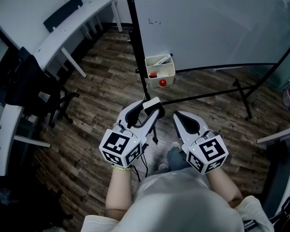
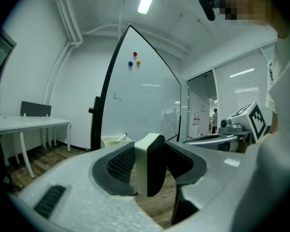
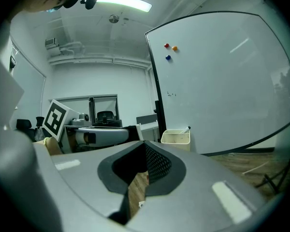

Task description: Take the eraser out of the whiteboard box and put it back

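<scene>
The eraser (image 1: 153, 104), a white block with a dark felt face, stands upright between the jaws of my left gripper (image 1: 149, 109), which is shut on it. In the left gripper view the eraser (image 2: 147, 166) fills the gap between the dark pads. The cream whiteboard box (image 1: 160, 66) hangs on the board's lower edge, ahead of both grippers and apart from them; a marker and something red lie in it. It also shows as the box (image 2: 115, 141) and the box (image 3: 176, 137). My right gripper (image 1: 180, 116) is beside the left, shut and with nothing in it (image 3: 143, 149).
The whiteboard (image 1: 217, 23) stands on a black frame with floor legs (image 1: 241, 96). A red round thing (image 1: 163, 82) sits just under the box. White desks (image 1: 72, 28) and dark chairs (image 1: 36, 83) are on the left. The floor is wood plank.
</scene>
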A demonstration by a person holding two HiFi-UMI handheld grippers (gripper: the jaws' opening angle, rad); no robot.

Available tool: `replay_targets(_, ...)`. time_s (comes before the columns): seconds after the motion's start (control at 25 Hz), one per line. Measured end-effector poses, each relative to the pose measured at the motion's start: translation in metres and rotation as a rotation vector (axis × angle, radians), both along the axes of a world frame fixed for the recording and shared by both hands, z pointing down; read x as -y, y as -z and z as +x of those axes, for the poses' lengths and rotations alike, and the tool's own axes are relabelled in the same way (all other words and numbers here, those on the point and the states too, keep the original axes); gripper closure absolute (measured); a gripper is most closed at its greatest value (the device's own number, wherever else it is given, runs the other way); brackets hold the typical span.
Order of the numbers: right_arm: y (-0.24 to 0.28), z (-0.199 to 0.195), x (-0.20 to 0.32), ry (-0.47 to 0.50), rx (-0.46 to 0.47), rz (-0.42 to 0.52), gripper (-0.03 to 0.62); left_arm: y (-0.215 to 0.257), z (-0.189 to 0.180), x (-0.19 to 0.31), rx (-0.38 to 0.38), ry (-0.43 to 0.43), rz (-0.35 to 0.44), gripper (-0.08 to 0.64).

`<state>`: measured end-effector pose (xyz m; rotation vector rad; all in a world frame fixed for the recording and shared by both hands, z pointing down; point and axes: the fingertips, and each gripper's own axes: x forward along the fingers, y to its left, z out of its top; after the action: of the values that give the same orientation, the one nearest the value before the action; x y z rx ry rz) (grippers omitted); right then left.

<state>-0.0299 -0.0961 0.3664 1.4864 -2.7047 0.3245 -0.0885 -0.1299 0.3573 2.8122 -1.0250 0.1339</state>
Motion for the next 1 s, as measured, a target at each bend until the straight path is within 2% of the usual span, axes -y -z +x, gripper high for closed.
replay_targets(0.48,-0.006,-0.004,-0.019,-0.006,0.016,-0.003,0.584,-0.012,-0.008,-0.029,-0.005,0.01,-0.017,0.367)
replay_targets(0.64,-0.005,-0.004,-0.019,-0.006,0.018,0.002,0.584,-0.014,-0.005,-0.032,0.033,-0.003,-0.011,0.374)
replay_targets(0.8,-0.003,-0.003,-0.018,-0.005,0.019,0.006,0.584,-0.008,-0.001,-0.031,-0.001,-0.007,-0.014,0.368)
replay_targets(1.0,-0.003,0.001,-0.017,-0.011,0.023,0.005,0.584,-0.006,0.004,-0.028,0.004,-0.01,-0.007,0.368)
